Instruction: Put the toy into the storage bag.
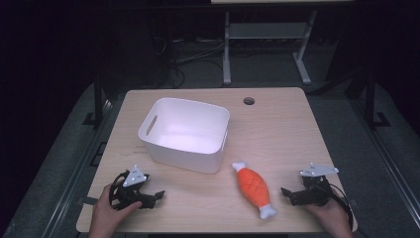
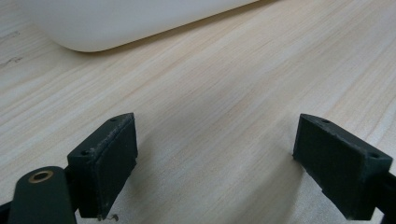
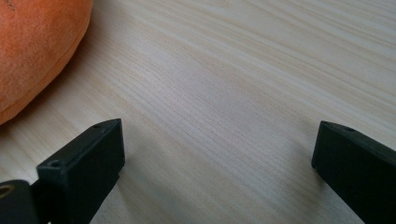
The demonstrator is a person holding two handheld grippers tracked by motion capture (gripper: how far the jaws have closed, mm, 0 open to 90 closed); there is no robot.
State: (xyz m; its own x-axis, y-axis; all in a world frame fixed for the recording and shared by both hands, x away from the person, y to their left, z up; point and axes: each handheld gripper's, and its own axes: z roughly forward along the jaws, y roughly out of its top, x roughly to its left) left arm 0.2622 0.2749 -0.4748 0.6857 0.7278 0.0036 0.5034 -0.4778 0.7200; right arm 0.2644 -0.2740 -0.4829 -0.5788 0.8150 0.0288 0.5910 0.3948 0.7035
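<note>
On the table (image 1: 287,129), unlabelled orange toy (image 1: 253,187), plain white bin (image 1: 185,134).

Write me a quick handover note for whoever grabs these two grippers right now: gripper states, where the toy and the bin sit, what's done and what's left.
Left gripper: open, nothing between the jaws, resting low at the table's near left edge, just in front of the white bin.
Right gripper: open, nothing held, near right, jaws pointing toward the orange plush toy.
Toy: lies flat on the table between the grippers, right of the bin's near corner, untouched.
Bin: upright, looks empty.
Done: nothing yet.
Left: probably grasp the toy with the right gripper and drop it in the bin.
</note>
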